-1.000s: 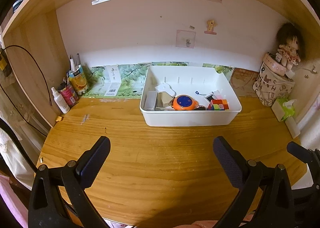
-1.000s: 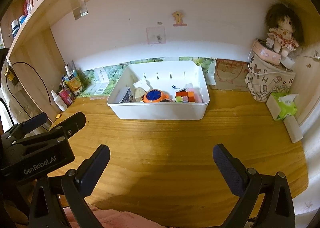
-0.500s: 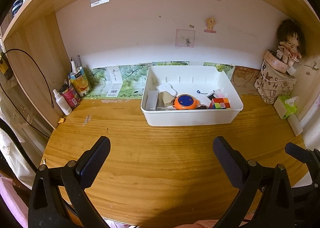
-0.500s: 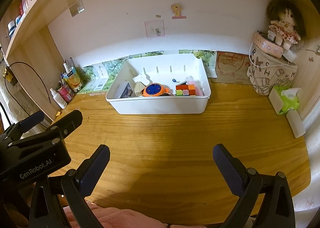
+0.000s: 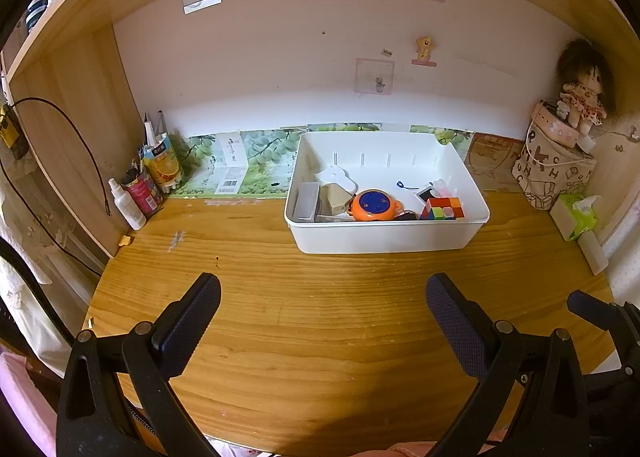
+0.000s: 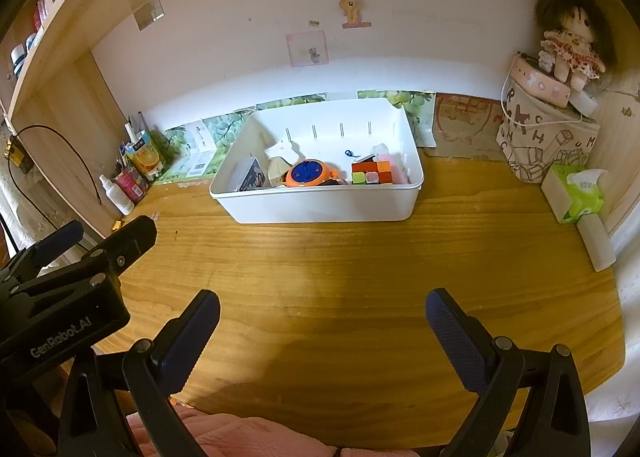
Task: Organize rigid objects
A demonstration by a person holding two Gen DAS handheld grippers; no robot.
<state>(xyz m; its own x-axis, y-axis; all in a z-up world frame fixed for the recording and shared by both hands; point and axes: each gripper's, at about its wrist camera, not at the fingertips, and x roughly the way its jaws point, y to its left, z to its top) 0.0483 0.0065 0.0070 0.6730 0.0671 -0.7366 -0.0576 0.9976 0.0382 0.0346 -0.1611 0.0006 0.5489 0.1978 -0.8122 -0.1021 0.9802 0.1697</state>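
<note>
Hovering spread and empty at the worktop [image 5: 320, 317] front edge, left gripper [image 5: 322, 321] and right gripper [image 6: 322, 327], facing the white bin [image 6: 320, 201].

- Warm indoor light, strongest on the back wall [image 5: 280, 69] and the white bin [image 6: 320, 201], which is close to blown out.
- Near edge of the worktop [image 5: 320, 357] goes dim, with a soft dark shadow patch low in both views.
- Heavy fisheye bend: the shelf edge [image 6: 80, 17] curves hard and the corners fade to black.
- Focus is decent mid-frame, mushier toward the doll [image 6: 568, 45] at the rim.
</note>
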